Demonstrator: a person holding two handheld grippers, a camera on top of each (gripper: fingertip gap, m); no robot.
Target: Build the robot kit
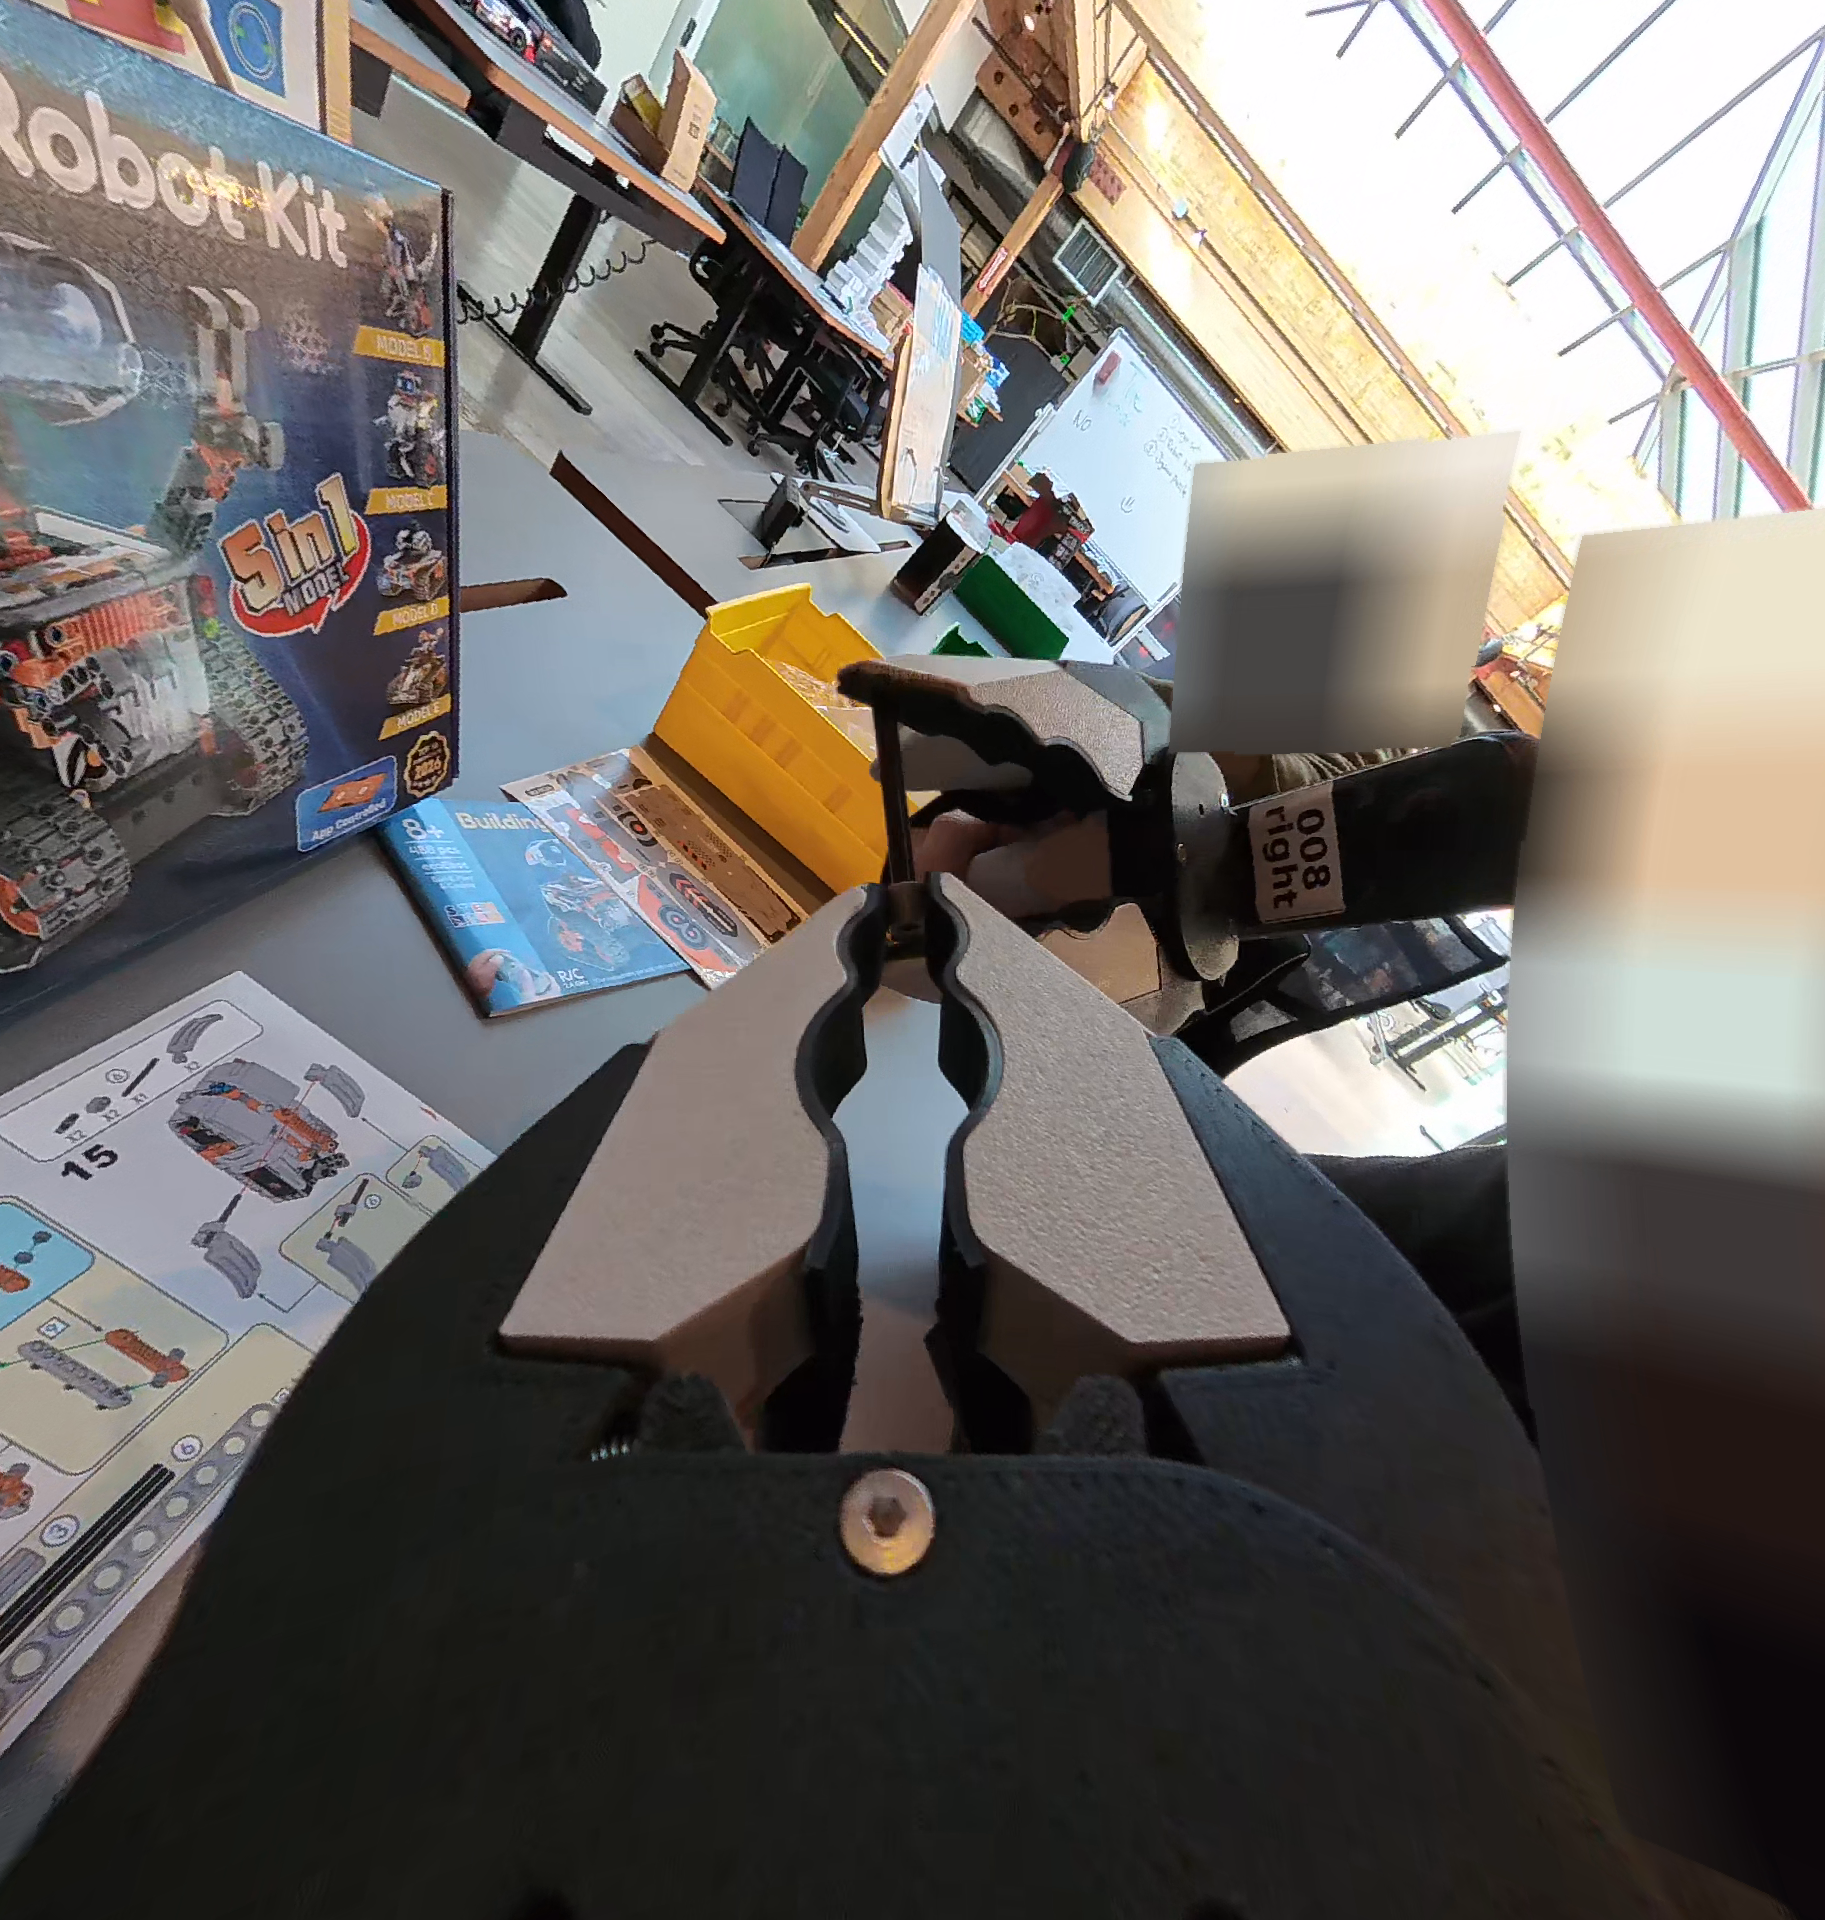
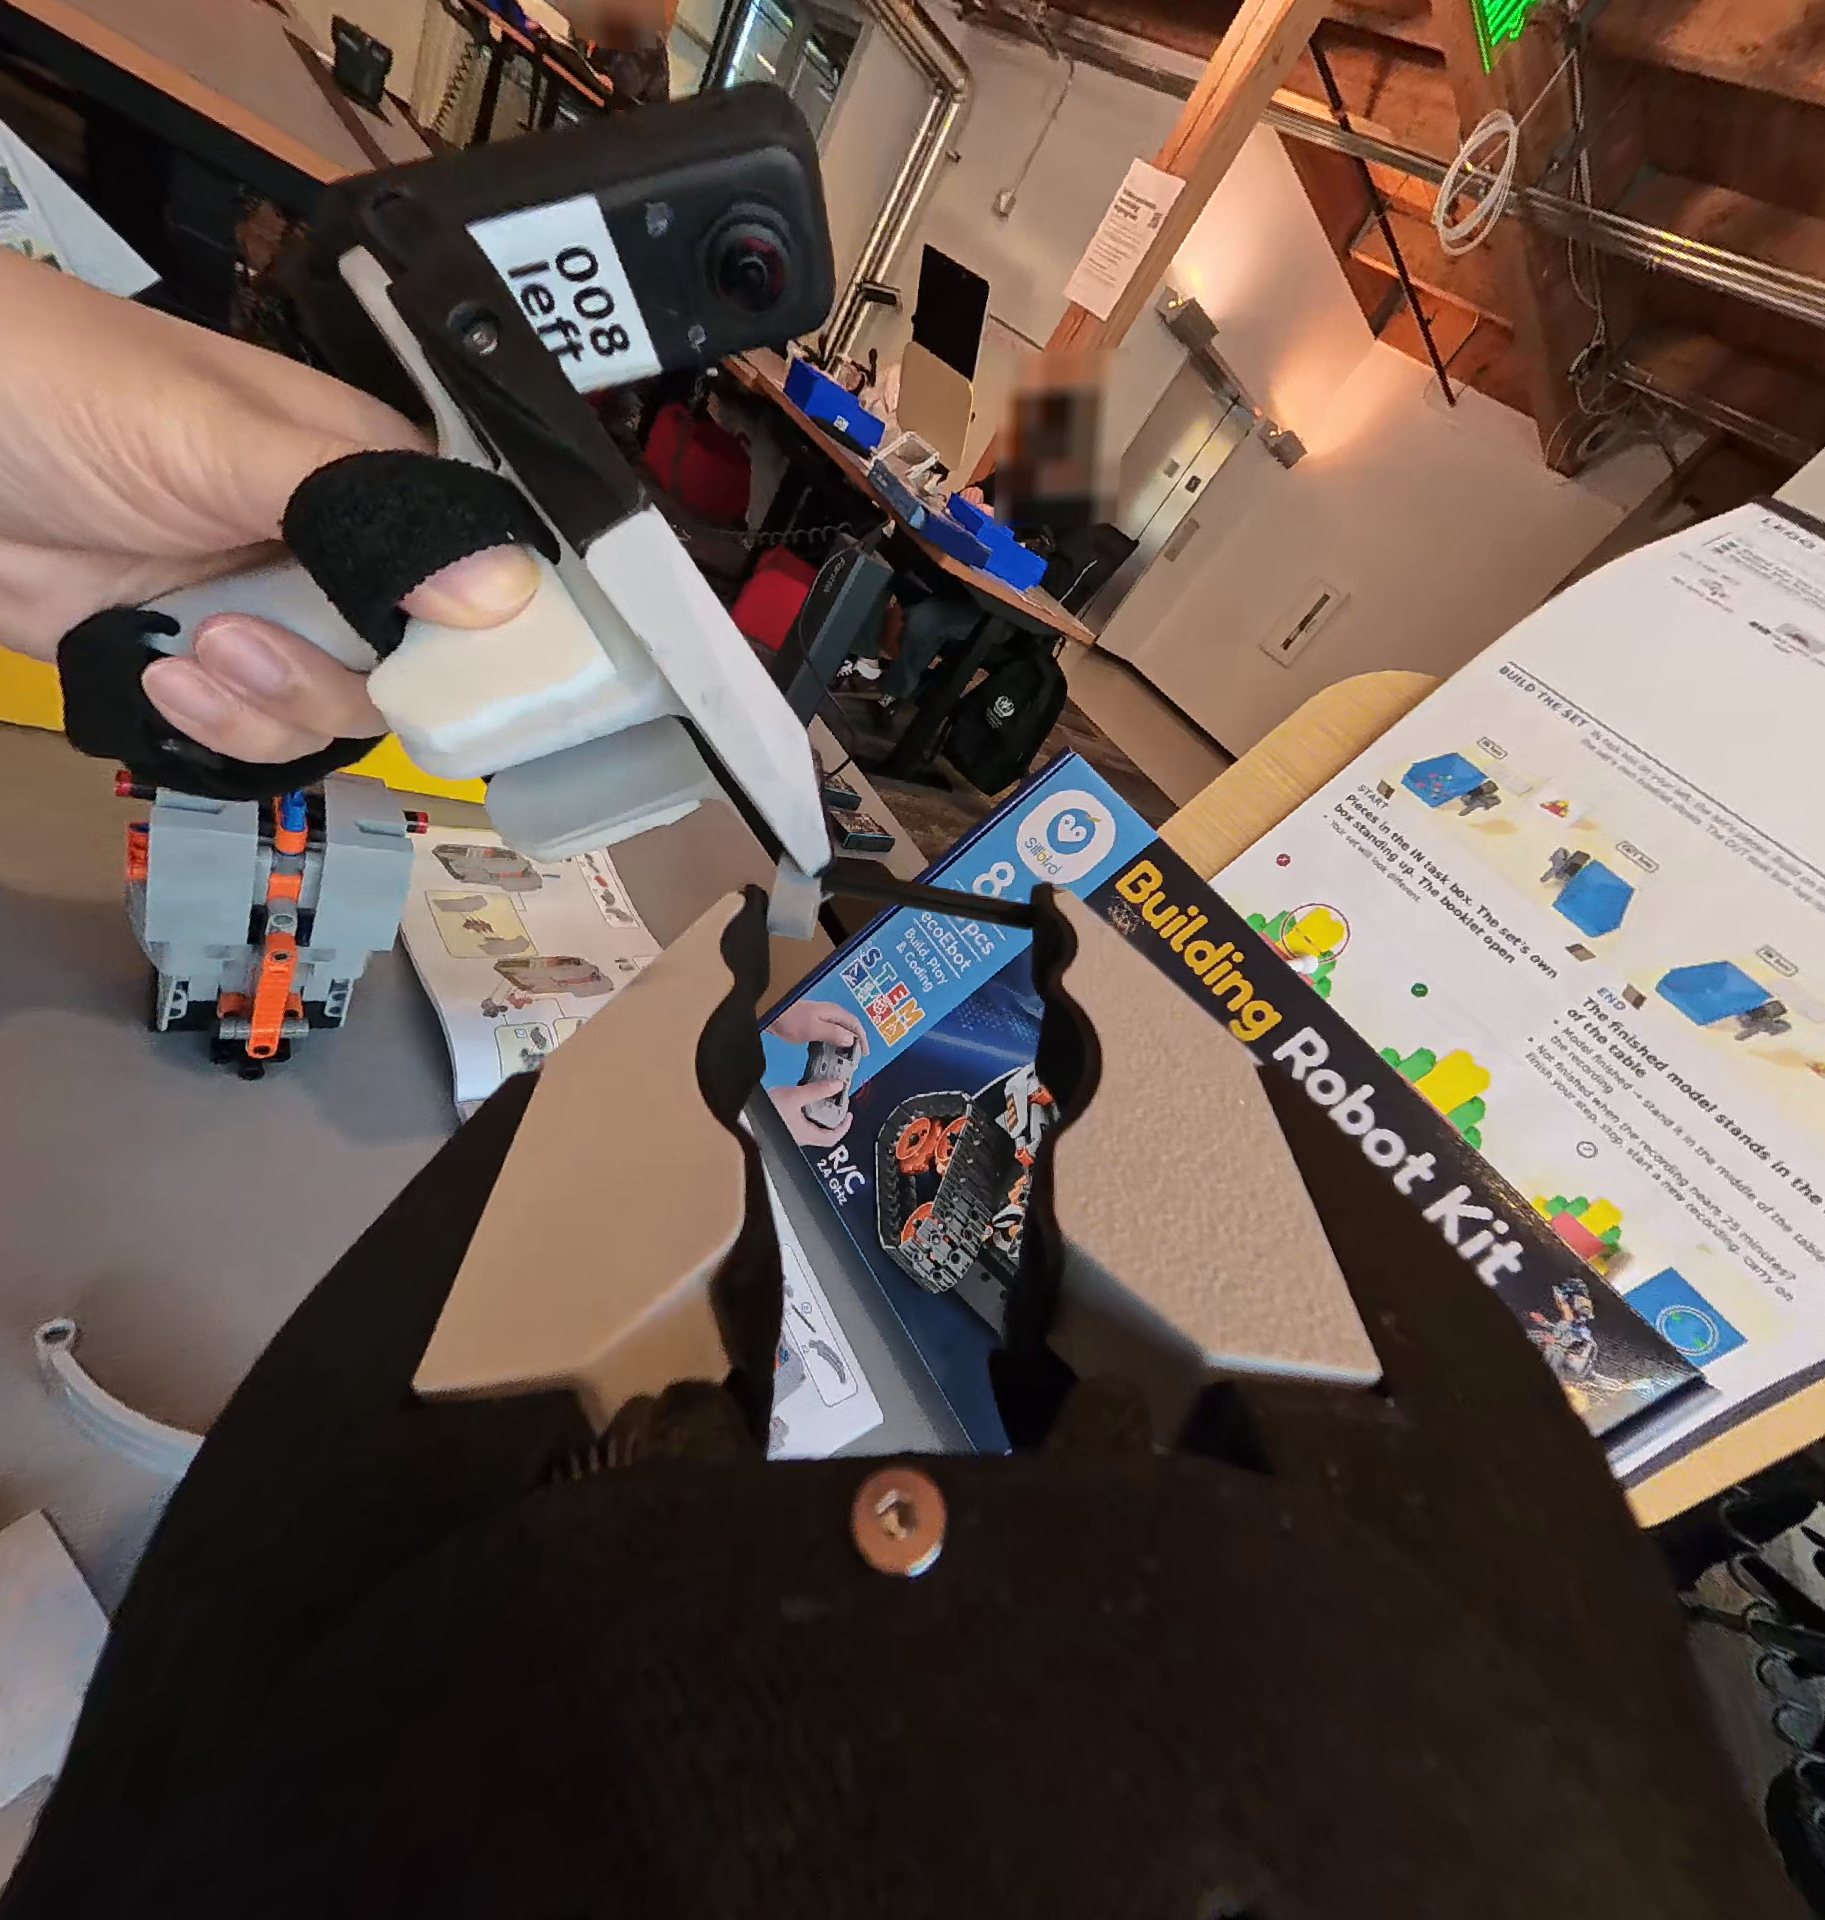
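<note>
A thin black axle rod (image 1: 895, 808) is held in the air between both tongs. The left tongs (image 1: 906, 914) are clamped on one end of it, together with a small grey connector piece (image 2: 796, 902). The right tongs (image 2: 892, 914) stand partly apart, the rod's other end lying against the inner edge of one tip. Beyond the left tongs a yellow bin (image 1: 757, 717) is seen on the desk (image 1: 534, 665); to their left stands the blue kit box (image 1: 191, 499). Left of the right tongs a part-built grey and orange model (image 2: 264, 914) rests.
</note>
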